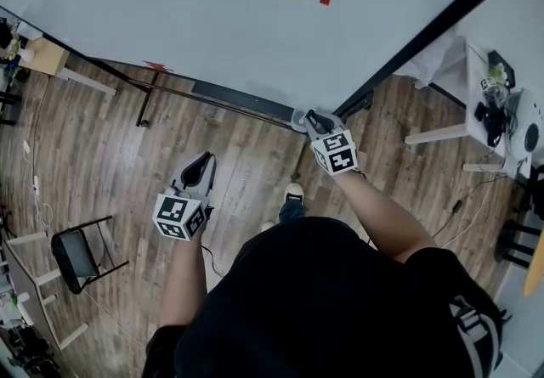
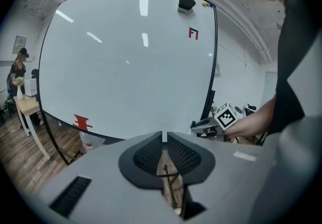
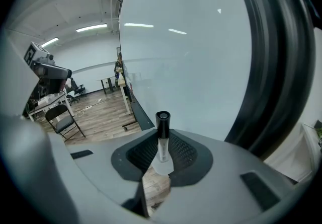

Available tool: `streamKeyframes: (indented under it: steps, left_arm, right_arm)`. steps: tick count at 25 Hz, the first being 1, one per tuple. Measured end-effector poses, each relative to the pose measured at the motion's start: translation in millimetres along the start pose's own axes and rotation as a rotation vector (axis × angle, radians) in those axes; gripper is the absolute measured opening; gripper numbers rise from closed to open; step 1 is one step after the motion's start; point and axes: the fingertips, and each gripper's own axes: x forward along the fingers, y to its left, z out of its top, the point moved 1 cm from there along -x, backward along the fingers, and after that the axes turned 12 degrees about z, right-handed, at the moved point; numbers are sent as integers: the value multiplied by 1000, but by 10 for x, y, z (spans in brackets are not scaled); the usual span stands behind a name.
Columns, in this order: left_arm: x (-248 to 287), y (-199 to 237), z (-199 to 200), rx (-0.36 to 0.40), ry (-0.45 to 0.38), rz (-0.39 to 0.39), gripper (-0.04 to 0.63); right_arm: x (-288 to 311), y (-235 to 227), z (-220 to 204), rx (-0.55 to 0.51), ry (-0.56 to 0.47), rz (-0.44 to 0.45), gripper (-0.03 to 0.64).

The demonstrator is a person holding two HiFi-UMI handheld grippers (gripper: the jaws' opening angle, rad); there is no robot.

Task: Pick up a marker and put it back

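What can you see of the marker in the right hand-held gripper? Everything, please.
The marker is a slim stick with a pale, clear-looking barrel and a glossy black cap on its far end, probably plastic. It is clamped between the dark ribbed pads of the right hand-held gripper, pointing out along the jaws. Only the pads touch it. It is held near the lower corner of the whiteboard. Its rear end is hidden.

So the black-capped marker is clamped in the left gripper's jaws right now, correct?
Not quite: the marker is clamped in the right gripper's jaws, as the right gripper view shows. The left gripper has nothing between its jaws.
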Motion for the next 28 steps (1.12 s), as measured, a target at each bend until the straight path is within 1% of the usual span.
streamKeyframes:
  steps: [6, 15, 18, 23, 28]
  left_arm:
    - [1, -7, -51, -15, 8, 7, 43]
    - [-22, -92, -70, -14, 8, -4, 43]
    - [-73, -125, -65, -11, 5, -11, 43]
    - [-140, -155, -57, -13, -5, -17, 43]
    - [-235, -201, -43, -8, -21, -29, 43]
  right_arm:
    - [58, -19, -54, 10, 9, 16, 60]
    - [78, 0, -64, -5, 23, 22, 63]
    - [44, 30, -74, 3, 35, 23, 82]
    - [-60, 34, -87, 3, 40, -2, 109]
    - [-264, 79, -54, -17, 21, -36, 141]
